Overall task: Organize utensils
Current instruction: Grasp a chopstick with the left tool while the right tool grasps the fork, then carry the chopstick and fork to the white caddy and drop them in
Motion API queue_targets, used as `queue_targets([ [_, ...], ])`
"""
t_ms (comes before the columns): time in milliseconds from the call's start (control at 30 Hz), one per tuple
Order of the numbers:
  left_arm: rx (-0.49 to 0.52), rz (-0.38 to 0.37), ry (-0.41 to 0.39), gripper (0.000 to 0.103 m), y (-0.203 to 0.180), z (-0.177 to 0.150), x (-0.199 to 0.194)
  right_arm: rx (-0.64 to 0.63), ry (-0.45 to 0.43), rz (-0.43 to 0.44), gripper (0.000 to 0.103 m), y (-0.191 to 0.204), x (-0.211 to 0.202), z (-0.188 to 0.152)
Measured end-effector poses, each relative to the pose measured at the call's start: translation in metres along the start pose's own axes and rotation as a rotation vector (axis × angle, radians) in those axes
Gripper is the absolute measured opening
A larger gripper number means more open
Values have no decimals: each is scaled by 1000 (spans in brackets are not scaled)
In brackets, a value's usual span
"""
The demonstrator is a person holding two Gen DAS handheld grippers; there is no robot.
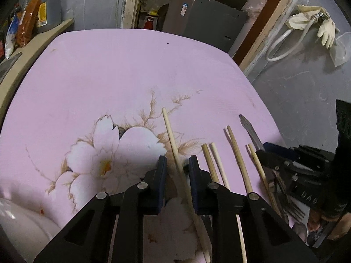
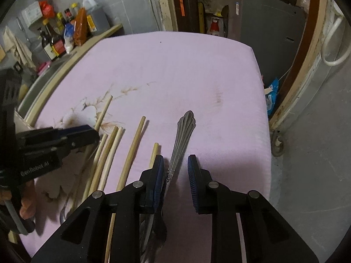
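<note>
Several pale wooden chopsticks (image 1: 239,157) lie side by side on the pink flowered tablecloth (image 1: 131,65). My left gripper (image 1: 177,164) points down at the cloth with its jaws narrow around one chopstick (image 1: 170,129). That chopstick crosses the gap at a slant, with space left at the left pad. Seen from the right wrist, the left gripper (image 2: 94,134) sits over the leftmost chopsticks (image 2: 109,149). My right gripper (image 2: 175,164) straddles the ornate handle of a silver fork (image 2: 184,127). The handle lies close to the left pad and clear of the right one. The right gripper (image 1: 266,153) also shows in the left wrist view.
A white bowl (image 1: 17,219) sits at the near left corner. More forks (image 1: 294,212) lie under the right gripper. Sauce bottles (image 2: 52,41) crowd the counter to the left. The table's right edge (image 2: 263,109) drops to a grey floor. A hand (image 2: 26,203) holds the left gripper.
</note>
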State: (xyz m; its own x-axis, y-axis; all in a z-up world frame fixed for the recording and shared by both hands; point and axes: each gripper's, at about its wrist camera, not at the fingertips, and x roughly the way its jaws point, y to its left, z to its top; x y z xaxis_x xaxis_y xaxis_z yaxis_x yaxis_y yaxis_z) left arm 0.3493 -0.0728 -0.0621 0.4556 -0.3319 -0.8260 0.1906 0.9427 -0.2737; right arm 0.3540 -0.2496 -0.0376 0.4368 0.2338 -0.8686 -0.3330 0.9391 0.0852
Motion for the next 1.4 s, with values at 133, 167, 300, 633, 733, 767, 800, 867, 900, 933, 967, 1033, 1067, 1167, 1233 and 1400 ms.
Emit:
queue_targets([
  [133, -36, -14, 18, 17, 5, 5, 2, -2, 20, -19, 20, 4, 6, 7],
  [167, -45, -16, 22, 14, 1, 5, 0, 15, 21, -14, 14, 1, 7, 9],
  [300, -81, -12, 33, 4, 7, 9, 1, 86, 19, 4, 7, -8, 9, 14],
  [633, -71, -12, -44, 2, 3, -11, -31, 92, -65, 44, 7, 0, -14, 2],
  [733, -64, -23, -111, 2, -1, -21, -49, 69, -134, 54, 7, 9, -30, -6],
  [767, -57, -24, -138, 2, -2, -24, -56, 61, -155, 57, 7, 11, -34, -8],
  [800, -47, -22, -169, 2, -3, -28, -63, 47, -194, 59, 7, 16, -42, -11],
  [867, -38, -25, -231, 2, -8, -36, -71, 27, -261, 65, 7, 24, -54, -18],
  [900, -33, -30, -264, 2, -9, -41, -78, 16, -305, 70, 6, 29, -61, -22],
  [933, -31, -29, -295, 2, -10, -44, -85, 6, -339, 69, 6, 34, -66, -26],
  [967, -30, -31, -322, 2, -10, -46, -91, -9, -381, 66, 6, 40, -72, -32],
  [1033, -33, -32, -379, 2, -10, -53, -104, -42, -466, 52, 6, 55, -83, -42],
  [1067, -36, -30, -406, 2, -12, -55, -107, -55, -501, 47, 6, 60, -88, -47],
  [1167, -40, -20, -499, 2, -14, -62, -126, -92, -604, 30, 6, 80, -99, -57],
  [1233, -49, -22, -553, 2, -11, -62, -141, -113, -666, 17, 6, 92, -106, -61],
  [1400, -82, -26, -671, 2, -1, -62, -183, -111, -763, 40, 6, 113, -123, -53],
])
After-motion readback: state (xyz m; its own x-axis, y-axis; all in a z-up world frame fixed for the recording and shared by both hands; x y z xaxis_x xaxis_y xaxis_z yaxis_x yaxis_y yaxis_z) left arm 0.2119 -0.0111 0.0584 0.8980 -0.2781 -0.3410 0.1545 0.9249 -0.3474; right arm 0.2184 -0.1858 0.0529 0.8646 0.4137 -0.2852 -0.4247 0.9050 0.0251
